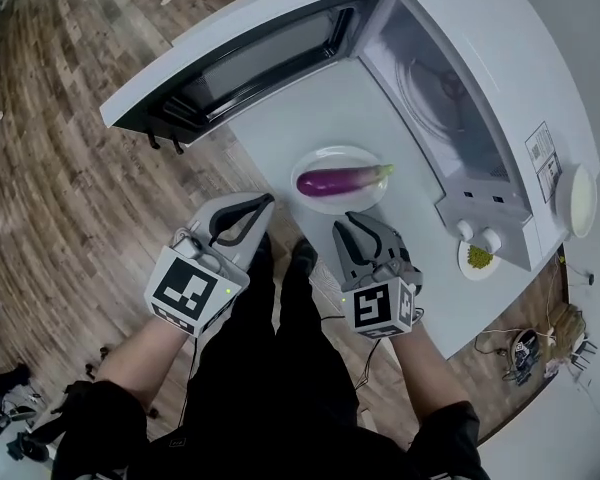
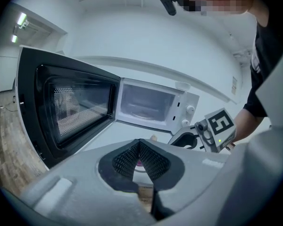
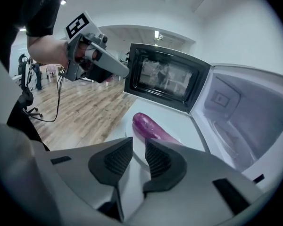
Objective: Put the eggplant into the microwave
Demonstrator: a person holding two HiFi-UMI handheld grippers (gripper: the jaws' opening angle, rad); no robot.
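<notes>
1. While lined up with the eggplant [image 1: 340,180], not touching it: right gripper [image 1: 352,218] short of the near rim of the white plate [image 1: 313,158], jaws released and parted by a clear gap, nothing between the pads.
2. About the eggplant: lying on its side across that plate, outside the microwave [image 1: 480,98], green stem end toward the microwave's body, blunt purple end toward the open door [image 1: 250,63].
3. Seen along the right jaws: purple fruit just beyond the fingertips, a little toward the right-hand pad, with bare plate showing through the gap.
4. Left gripper [image 1: 268,200]: clenched, pad tips meeting, gripping nothing; level with the right gripper on the plate's left, at the near edge of the white table [image 1: 280,118], apart from plate and eggplant alike.
5. Through the hollow below those meeting tips, in the left gripper view: only a sliver of purple and pale plate, straight ahead.
6. Microwave door swung wide to the left, white cavity open toward the plate, round turntable [image 1: 435,83] inside; plate between door and cavity, near the opening.
7. Off to the right, past the two control knobs [image 1: 477,234]: a small white dish [image 1: 478,259] of something green, well apart from both grippers.
8. Below and left of the table: brown wood floor [image 1: 60,168].
</notes>
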